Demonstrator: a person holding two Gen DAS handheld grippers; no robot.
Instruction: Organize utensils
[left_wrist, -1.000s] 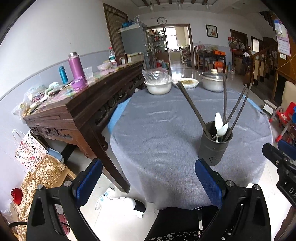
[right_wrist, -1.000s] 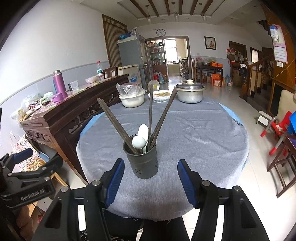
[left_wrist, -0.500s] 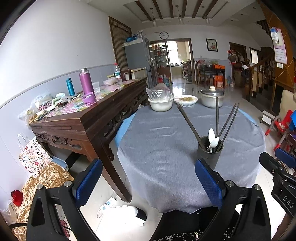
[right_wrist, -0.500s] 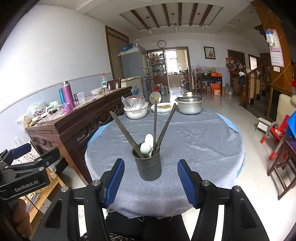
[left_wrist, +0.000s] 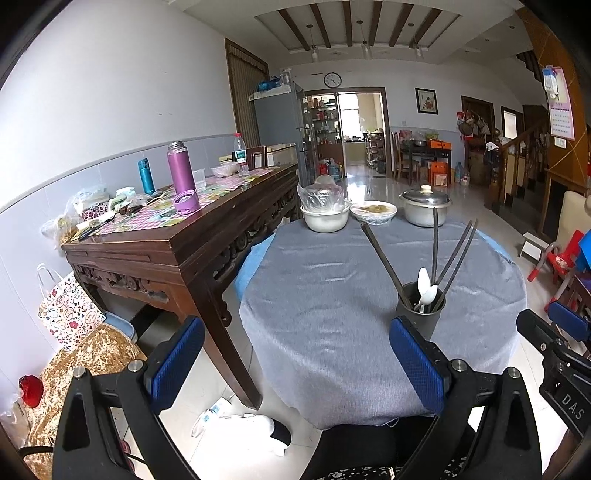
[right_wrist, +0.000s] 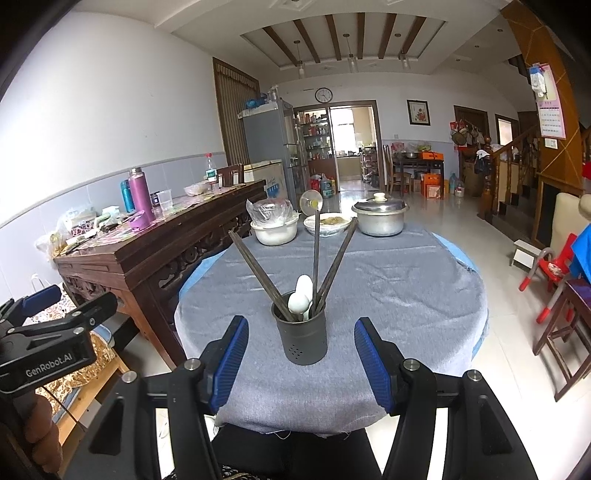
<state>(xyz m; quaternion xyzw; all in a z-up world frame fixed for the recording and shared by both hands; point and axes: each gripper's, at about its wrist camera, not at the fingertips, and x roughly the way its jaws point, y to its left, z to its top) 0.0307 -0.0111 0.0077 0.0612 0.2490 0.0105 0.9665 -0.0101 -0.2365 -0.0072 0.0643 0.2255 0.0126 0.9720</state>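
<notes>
- Showing the left wrist view first: the left gripper stands with jaws wide apart and nothing between them, held off the near edge of the round table.
- The utensil holder sits right of centre on the grey cloth, near the table's front edge, loaded with chopsticks and white spoons.
- Compared with a second earlier, the holder appears smaller and farther off; the gripper has backed away and risen.
- In the right wrist view, the right gripper is likewise open and empty, centred in line with the holder but short of it.
- This view has receded too. No loose utensils show on the cloth, so the sorting is judged complete, with both tools retreating.
</notes>
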